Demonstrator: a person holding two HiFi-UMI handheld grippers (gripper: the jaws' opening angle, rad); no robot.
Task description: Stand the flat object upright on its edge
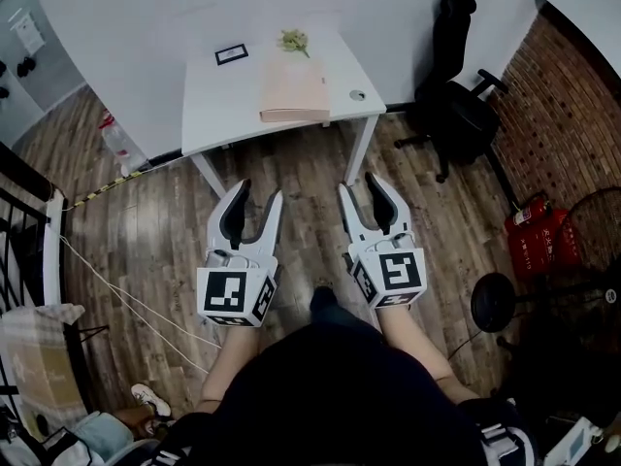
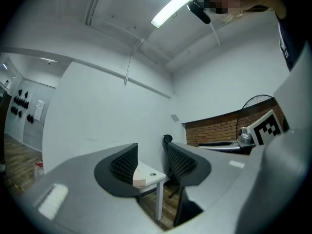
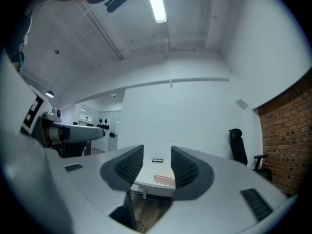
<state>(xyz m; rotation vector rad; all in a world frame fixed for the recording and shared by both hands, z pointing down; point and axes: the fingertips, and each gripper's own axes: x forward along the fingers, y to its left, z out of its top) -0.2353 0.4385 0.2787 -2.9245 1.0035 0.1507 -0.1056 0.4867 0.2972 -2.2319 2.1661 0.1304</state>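
The flat object is a pale pink book-like slab that lies flat on the small white table, near its front edge. Both grippers hover over the wooden floor, short of the table and apart from it. My left gripper is open with nothing between its jaws. My right gripper is open and empty too. In the left gripper view the slab shows low between the open jaws of the left gripper. The right gripper view shows the slab on the table beyond the right gripper.
On the table are a black-framed card, a small green sprig and a round grommet. A black office chair stands to the table's right, with a red extinguisher by the brick wall. A bottle stands on the left.
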